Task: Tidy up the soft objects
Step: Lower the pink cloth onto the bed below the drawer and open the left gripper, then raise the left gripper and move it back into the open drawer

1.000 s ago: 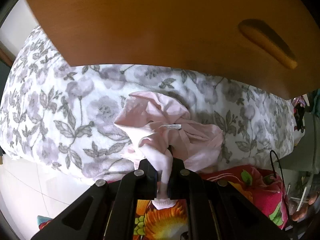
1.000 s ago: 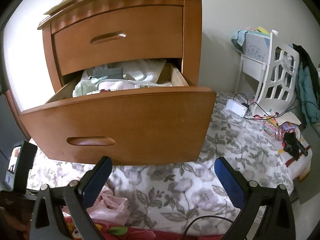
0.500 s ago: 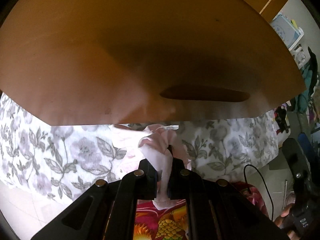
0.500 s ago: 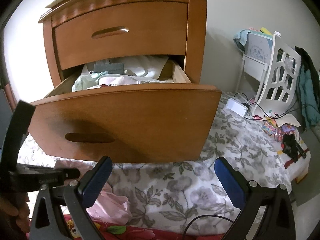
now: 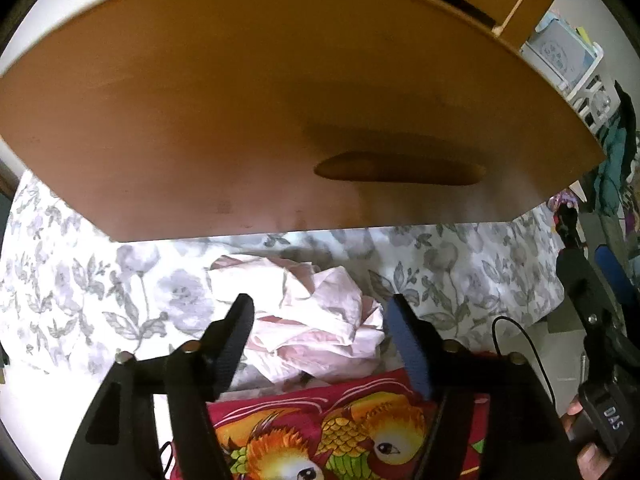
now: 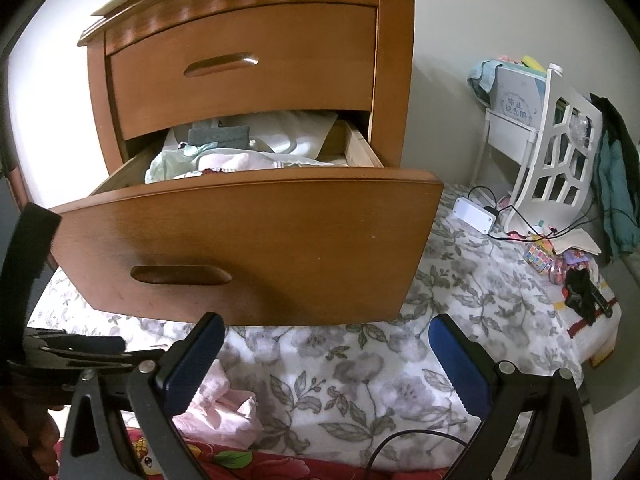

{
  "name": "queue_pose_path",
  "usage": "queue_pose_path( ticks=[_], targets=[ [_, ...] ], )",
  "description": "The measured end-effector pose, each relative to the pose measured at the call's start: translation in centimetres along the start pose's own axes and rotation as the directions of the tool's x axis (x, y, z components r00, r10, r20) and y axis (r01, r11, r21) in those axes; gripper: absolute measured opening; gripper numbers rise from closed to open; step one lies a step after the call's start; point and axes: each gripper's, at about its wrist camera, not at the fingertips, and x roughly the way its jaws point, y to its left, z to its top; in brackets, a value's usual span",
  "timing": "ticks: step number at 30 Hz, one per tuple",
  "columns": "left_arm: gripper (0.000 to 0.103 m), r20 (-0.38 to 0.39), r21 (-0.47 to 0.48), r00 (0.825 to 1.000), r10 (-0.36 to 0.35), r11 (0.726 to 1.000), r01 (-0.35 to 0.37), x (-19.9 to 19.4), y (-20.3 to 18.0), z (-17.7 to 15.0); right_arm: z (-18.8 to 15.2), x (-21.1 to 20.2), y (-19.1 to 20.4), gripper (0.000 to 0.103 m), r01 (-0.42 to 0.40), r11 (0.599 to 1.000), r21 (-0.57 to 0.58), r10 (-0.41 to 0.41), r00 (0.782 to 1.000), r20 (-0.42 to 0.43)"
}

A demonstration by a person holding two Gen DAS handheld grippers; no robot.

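A crumpled pale pink cloth lies on the floral bedsheet below the open lower drawer's front. My left gripper is open and empty, its fingers on either side of the cloth and just above it. The cloth also shows in the right wrist view. My right gripper is open and empty, held over the sheet in front of the wooden nightstand. The open drawer holds several folded soft clothes.
A red pillow with bird print lies under my left gripper. A white power adapter with cables, a white rack, small toys and a black cable are on the right of the bed.
My left gripper opened and let go of the pink cloth, which now lies on the sheet. The right gripper stayed open and drifted slightly.
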Motion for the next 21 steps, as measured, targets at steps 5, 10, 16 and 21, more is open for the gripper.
queue_pose_path(
  ticks=[5,10,16,21],
  targets=[
    [0.086,0.053,-0.015,0.997,0.052,0.999,-0.051,-1.1,0.7,-0.3,0.0,0.0,0.0,0.103,0.000,1.000,-0.005,0.000,1.000,-0.001],
    [0.099,0.100,-0.044,0.992,0.079,0.996,-0.075,-1.8,1.4,-0.7,0.0,0.0,0.1,0.103,-0.001,1.000,-0.004,0.001,1.000,-0.002],
    [0.101,0.138,-0.053,0.987,0.077,0.996,-0.071,-3.2,1.7,-1.2,0.0,0.0,0.1,0.103,-0.001,1.000,-0.005,0.001,1.000,-0.001],
    [0.102,0.201,-0.060,0.978,0.056,0.997,-0.045,-5.3,1.9,-1.6,0.0,-0.1,0.1,0.103,-0.002,1.000,-0.004,0.002,1.000,0.000]
  ],
)
